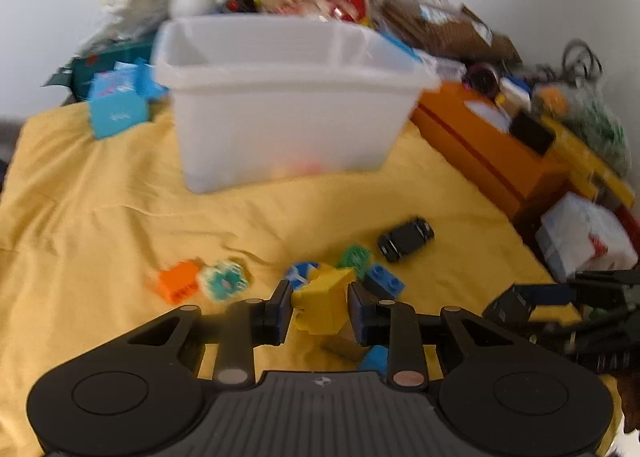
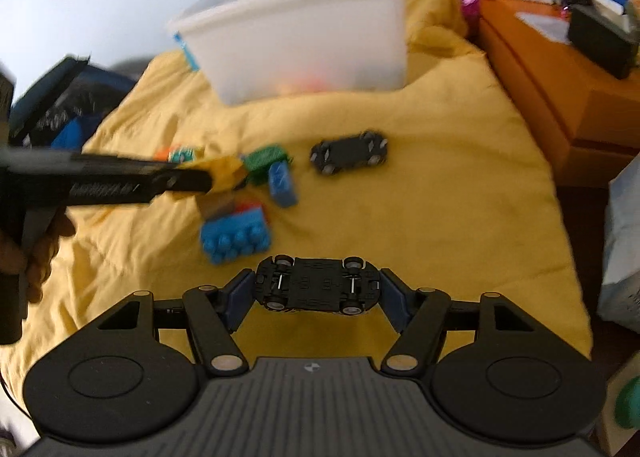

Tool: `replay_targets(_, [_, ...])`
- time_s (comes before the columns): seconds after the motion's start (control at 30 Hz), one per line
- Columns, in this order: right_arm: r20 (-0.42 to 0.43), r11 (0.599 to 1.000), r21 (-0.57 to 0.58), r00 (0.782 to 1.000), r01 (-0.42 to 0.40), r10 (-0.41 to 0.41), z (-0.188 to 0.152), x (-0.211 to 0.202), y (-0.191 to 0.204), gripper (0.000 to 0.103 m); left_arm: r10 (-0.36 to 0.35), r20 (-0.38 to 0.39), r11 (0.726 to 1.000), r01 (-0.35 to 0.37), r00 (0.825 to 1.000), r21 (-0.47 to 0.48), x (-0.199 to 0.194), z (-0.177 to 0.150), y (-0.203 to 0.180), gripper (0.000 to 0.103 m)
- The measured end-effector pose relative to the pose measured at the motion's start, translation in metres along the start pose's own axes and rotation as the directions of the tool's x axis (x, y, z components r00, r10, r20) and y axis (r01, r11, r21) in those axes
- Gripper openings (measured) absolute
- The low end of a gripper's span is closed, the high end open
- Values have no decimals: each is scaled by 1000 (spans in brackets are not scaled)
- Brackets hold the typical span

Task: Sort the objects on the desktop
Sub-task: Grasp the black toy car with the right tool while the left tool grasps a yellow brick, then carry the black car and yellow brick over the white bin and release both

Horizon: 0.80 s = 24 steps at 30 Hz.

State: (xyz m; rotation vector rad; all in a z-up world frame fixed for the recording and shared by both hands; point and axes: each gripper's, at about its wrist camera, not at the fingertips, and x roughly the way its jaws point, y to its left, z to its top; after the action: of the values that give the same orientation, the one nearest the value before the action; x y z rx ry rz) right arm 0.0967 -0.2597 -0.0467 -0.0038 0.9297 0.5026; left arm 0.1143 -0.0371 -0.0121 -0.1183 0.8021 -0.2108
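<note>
Toy pieces are gripped on both sides: a yellow block (image 1: 324,299) is clamped in the left gripper (image 1: 318,307) low in the frame, and an upturned black toy car (image 2: 318,284) is spanned end to end by the right gripper (image 2: 318,293). Both should be lifted clear above the rim of the white bin (image 1: 280,97) at upper centre before release. A second black car (image 2: 349,152), blue bricks (image 2: 236,235) and a green piece (image 2: 264,159) are left scattered on the yellow cloth (image 2: 440,197) between.
</note>
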Motion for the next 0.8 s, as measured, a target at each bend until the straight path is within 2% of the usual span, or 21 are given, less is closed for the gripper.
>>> replay_targets(0.03, [19,1000,9,1000,-2,2,6,-2,-3,69,10,11,1000,-10,1000,-15,-6,4,4,25])
replay_targets(0.2, [128,1000,21,992,-21,18,42,-20,-12,69,51,68,998,-48,996,-45,-32,30,19,25])
replay_targets(0.3, [201,999,11,979,-33,30,73,-31,-9,69,60,107,998,-57,992,-32,-40,44,23,25])
replay_targets(0.4, [254,999,-6,966,-43,43,98,-37,-4,69,85,109,995,-78,990,-62,-42,50,32,25])
replay_targets(0.6, [281,998,-32,957,-60,67,122,-32,7,69,109,149,993,-101,983,-58,-49,79,42,25])
replay_targets(0.8, [301,995,-53,949,-86,98,167,-30,12,69,98,183,993,-84,978,-84,-47,134,45,25])
